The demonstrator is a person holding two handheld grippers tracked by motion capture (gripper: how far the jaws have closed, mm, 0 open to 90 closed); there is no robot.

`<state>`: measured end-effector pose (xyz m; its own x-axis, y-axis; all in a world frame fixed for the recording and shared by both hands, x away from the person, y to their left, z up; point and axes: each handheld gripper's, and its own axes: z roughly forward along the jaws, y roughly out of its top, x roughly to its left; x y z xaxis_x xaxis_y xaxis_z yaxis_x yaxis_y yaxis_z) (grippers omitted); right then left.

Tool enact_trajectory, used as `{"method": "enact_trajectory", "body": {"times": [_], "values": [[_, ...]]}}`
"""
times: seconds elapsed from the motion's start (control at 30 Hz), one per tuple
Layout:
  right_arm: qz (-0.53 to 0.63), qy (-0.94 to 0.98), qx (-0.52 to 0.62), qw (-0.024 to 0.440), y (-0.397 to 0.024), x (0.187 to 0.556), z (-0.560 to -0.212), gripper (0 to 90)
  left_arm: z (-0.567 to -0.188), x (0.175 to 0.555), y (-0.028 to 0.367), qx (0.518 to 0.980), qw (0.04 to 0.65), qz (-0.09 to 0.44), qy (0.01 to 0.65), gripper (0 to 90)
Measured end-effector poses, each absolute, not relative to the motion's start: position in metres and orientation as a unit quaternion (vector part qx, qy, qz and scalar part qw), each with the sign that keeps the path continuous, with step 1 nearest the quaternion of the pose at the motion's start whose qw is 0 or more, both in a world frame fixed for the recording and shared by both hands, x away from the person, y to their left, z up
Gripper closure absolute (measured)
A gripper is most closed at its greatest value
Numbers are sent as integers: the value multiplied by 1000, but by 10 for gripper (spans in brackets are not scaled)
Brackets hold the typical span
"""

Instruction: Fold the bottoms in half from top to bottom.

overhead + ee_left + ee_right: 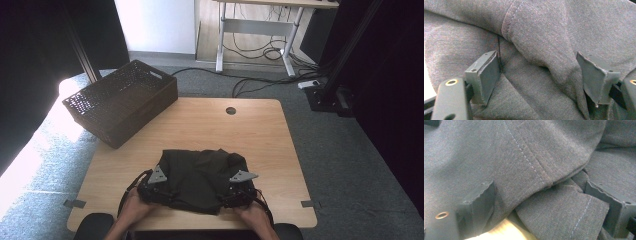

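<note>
A light wooden table [260, 135] with a round cable hole [230, 110] stands on grey carpet [340, 150]. A dark woven basket [121, 101] sits on its far left corner. Beyond, a white-legged desk [260, 25] stands over tangled black cables [260, 55]. Bright light [35, 150] spills across the floor at left. Dark curtains [395, 75] flank both sides.

One camera looks down from above; two ride close against the dark garment [202, 177].

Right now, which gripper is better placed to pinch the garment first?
Probably the left gripper: a raised fold of the dark garment stands between its open jaws. The right gripper is also open, straddling flatter layered hems at the cloth's edge above the table.
</note>
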<state>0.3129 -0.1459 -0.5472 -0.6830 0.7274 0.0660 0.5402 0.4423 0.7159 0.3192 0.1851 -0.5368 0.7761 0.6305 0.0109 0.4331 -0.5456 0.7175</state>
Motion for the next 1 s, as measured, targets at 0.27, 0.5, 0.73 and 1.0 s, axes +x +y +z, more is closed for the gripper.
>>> {"method": "enact_trajectory", "body": {"times": [0.27, 0.5, 0.73, 1.0], "values": [[369, 837, 383, 128, -147, 328, -547, 111, -537, 339, 183, 868, 367, 135, 306, 203], [369, 833, 391, 132, -149, 351, -547, 111, -537, 366, 180, 864, 370, 137, 313, 205], [379, 831, 388, 122, -152, 360, -544, 105, -532, 364, 178, 867, 365, 148, 304, 194], [400, 816, 383, 166, -176, 345, -510, 88, -498, 346, 215, 846, 398, 152, 321, 137]]}}
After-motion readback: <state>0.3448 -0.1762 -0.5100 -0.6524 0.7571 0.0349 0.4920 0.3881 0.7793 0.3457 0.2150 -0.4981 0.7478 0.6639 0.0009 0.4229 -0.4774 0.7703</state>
